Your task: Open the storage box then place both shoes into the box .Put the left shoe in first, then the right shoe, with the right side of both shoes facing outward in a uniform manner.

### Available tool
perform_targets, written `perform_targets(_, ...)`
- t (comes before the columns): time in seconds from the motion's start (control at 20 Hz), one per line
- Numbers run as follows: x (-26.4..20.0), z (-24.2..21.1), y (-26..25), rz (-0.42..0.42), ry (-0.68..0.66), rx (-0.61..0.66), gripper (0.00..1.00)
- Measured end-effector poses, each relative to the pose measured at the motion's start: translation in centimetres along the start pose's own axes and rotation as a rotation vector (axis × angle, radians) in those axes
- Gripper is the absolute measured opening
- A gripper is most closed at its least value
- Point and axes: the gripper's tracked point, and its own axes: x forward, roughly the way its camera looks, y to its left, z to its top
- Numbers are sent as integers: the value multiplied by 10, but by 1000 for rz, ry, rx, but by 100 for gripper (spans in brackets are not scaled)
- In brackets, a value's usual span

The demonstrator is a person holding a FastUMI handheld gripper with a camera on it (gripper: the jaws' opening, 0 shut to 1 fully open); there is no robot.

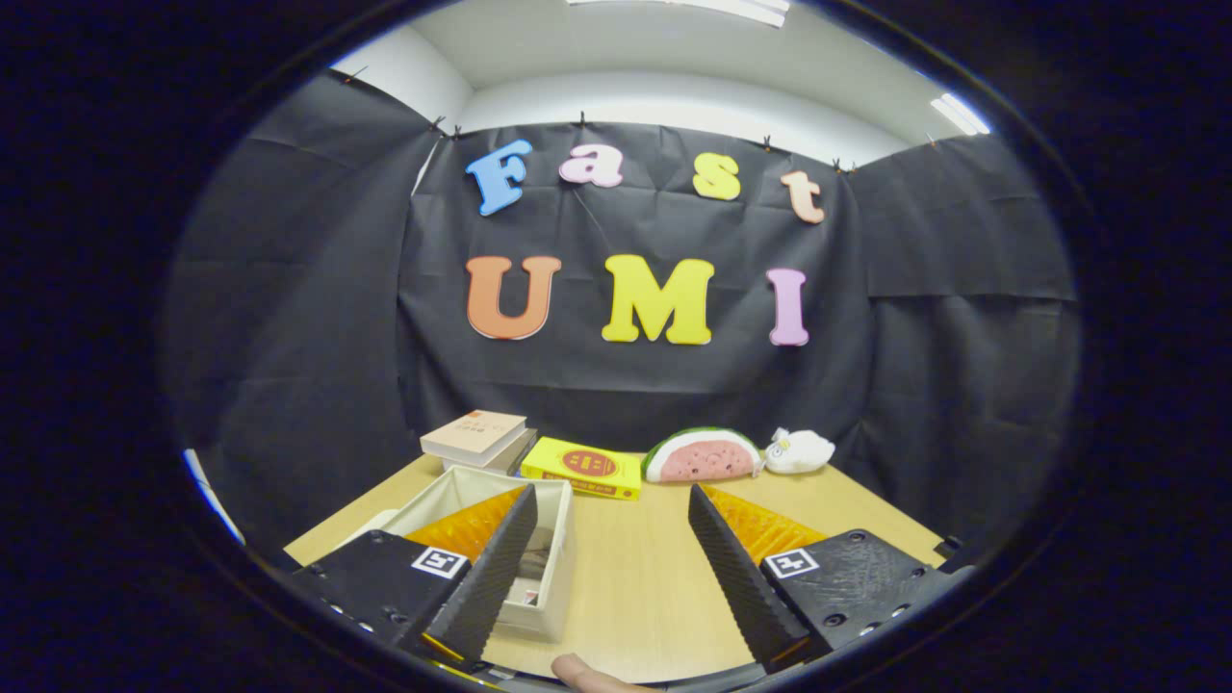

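With the gripper [611,568] held above the pale wooden bench [635,577], fingers spread and empty, the white rectangular storage box [553,539] near the bench's left edge stands open, something indistinct inside, so shoe placement looks partly or wholly undone.

Black cloth wall [626,385] encloses the booth on three sides. Light wooden table [635,568] below. White ceiling [616,58] above carries fluorescent light strips [958,114].

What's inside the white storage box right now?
The white storage box is open; something dark lies inside, mostly hidden behind a finger of the open gripper. Whether it is a shoe is unclear.
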Motion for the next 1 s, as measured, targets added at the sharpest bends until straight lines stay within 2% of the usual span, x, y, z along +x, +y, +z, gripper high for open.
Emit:
perform_targets(0.1, -12, 3, -6, 5, -61, 5, 95)
perform_targets(0.25, -26, -6, -24, -1, -86, 29, 95)
perform_targets(0.6, -23, -41, -88, -61, -85, 3, 95)
perform_targets(1.0, -21, -70, -107, -79, -65, -32, 95)
